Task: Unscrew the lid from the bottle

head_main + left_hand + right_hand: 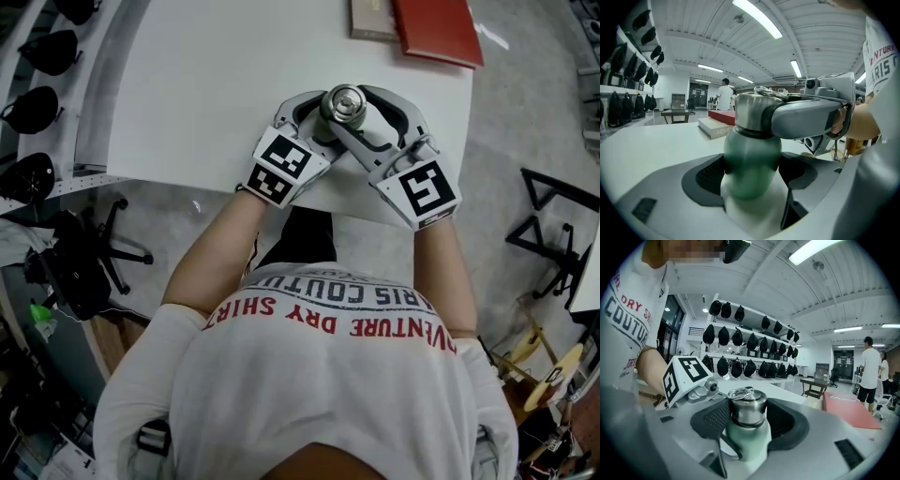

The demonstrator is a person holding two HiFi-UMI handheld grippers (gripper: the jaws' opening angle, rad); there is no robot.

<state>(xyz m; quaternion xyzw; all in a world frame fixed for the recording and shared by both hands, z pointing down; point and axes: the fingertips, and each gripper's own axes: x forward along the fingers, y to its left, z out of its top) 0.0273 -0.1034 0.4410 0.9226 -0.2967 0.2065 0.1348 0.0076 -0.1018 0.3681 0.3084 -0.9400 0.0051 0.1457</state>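
Near the white table's front edge, the left gripper pinches the green bottle's body while the right gripper clamps its pads on the steel lid above.

Bright ceiling tubes, fisheye-warped edges

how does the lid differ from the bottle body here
The lid is bare shiny steel; the bottle body is pale green. The lid is narrower than the bottle body. The right gripper holds the lid, the left gripper the bottle body. Both are round and upright.
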